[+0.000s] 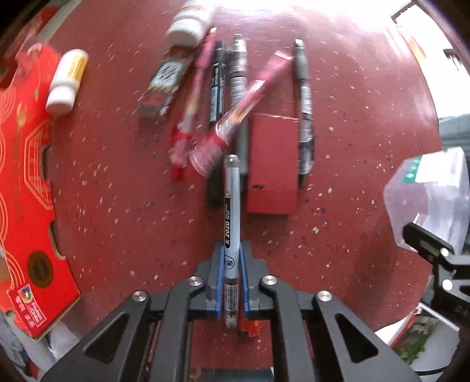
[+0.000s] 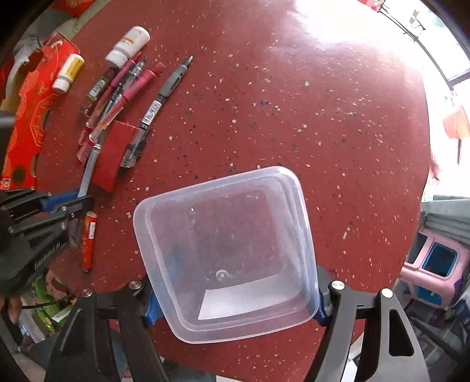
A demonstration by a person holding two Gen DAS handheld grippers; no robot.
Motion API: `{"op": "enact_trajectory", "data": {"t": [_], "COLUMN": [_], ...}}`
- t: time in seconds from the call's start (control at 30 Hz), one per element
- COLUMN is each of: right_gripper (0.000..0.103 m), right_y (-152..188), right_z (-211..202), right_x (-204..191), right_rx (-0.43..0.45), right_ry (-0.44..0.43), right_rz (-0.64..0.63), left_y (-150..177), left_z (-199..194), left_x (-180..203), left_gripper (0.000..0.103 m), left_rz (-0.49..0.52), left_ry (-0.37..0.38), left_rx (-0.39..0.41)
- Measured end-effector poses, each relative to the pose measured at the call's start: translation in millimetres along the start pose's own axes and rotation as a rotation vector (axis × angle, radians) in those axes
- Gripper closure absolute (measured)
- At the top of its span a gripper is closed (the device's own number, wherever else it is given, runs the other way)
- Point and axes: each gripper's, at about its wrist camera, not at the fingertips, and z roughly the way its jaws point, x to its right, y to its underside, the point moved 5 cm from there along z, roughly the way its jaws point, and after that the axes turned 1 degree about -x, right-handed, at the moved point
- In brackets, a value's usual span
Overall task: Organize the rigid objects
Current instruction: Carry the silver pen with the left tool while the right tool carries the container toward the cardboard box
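Note:
My left gripper (image 1: 230, 261) is shut on a silver K-2020 pen (image 1: 231, 211), held above the red speckled table; it also shows in the right wrist view (image 2: 63, 201) with the pen (image 2: 88, 172). Beyond it lies a heap of pens (image 1: 217, 97) beside a small red box (image 1: 273, 164). My right gripper (image 2: 235, 305) is shut on a clear plastic container (image 2: 226, 252), open side up and empty, which shows at the right edge of the left wrist view (image 1: 429, 191).
Two white pill bottles (image 1: 69, 80) (image 1: 189, 23) lie on the table. A red printed carton (image 1: 23, 191) lies along the left edge. A red tube (image 2: 89, 241) lies under the left gripper. A pink stool (image 2: 434, 264) stands off the table at right.

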Motion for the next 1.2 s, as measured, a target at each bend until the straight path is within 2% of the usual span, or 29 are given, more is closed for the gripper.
{"op": "enact_trajectory", "data": {"t": [0.17,0.43,0.47,0.5,0.63,1.2], "right_gripper": [0.029,0.029,0.029,0.029,0.029,0.029], "right_y": [21,47,37,37,32,-3], "right_z": [-15,-44,-55,-59,-76,-103], "right_x": [10,5,-4,-8,-26,-74], "right_rx": [0.035,0.061,0.065,0.068,0.075,0.136], "right_ry": [-0.057,-0.143,-0.142,-0.143,-0.134,-0.068], "right_rz": [0.05,0.111,0.116,0.121,0.125,-0.015], "left_y": [9,25,28,27,34,23], "left_z": [-16,-54,-58,-66,-86,-129], "left_x": [-9,-19,-18,-28,-24,-45], "left_gripper": [0.093,0.092,0.092,0.092,0.092,0.092], "left_rz": [0.038,0.062,0.075,0.086,0.124,0.161], "left_ry": [0.012,0.029,0.023,0.019,0.009,-0.002], "left_rx": [0.026,0.072,0.08,0.088,0.116,0.258]}}
